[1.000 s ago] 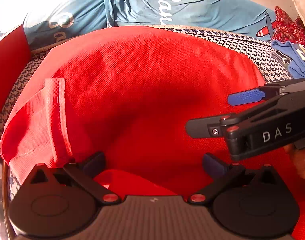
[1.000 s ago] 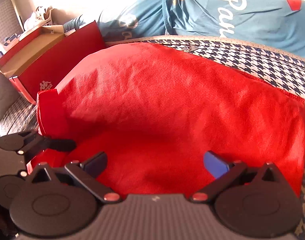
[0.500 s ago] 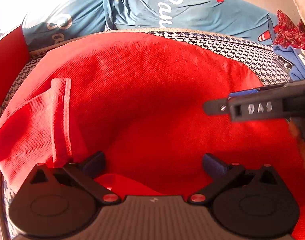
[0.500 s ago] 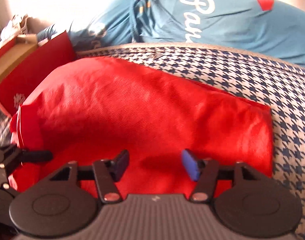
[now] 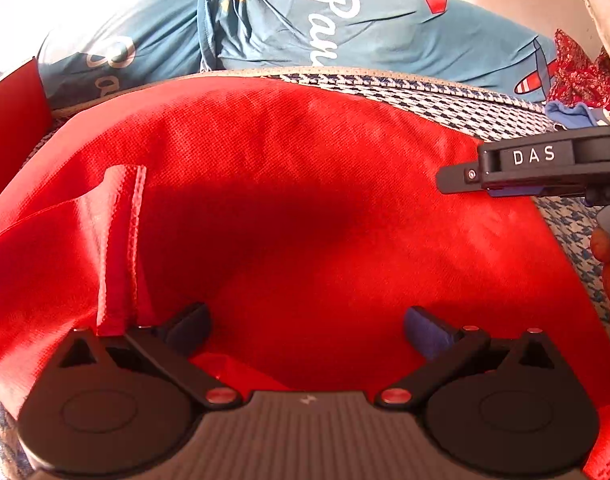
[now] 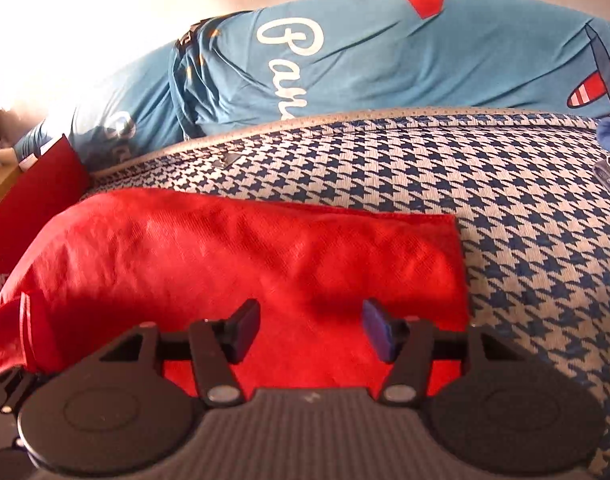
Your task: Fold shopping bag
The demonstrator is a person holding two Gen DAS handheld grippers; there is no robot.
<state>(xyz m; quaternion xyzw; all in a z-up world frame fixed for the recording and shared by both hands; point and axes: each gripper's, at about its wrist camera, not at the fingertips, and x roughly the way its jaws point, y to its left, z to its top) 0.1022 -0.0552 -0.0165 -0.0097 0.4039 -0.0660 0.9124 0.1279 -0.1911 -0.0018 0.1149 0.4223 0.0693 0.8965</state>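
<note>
Spreading past the left tool (image 5: 307, 326), the red bag (image 5: 305, 200) is cut off at the frame edge.

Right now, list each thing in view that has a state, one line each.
Red bag: lying flat on the checked cover, partly folded, handle loose on top.
Left gripper: open, over the bag, nothing pinched.
Right gripper: half open, jaws just reopening, over the bag's right part, nothing between them.
Blue cloth: rumpled behind the cover.
</note>
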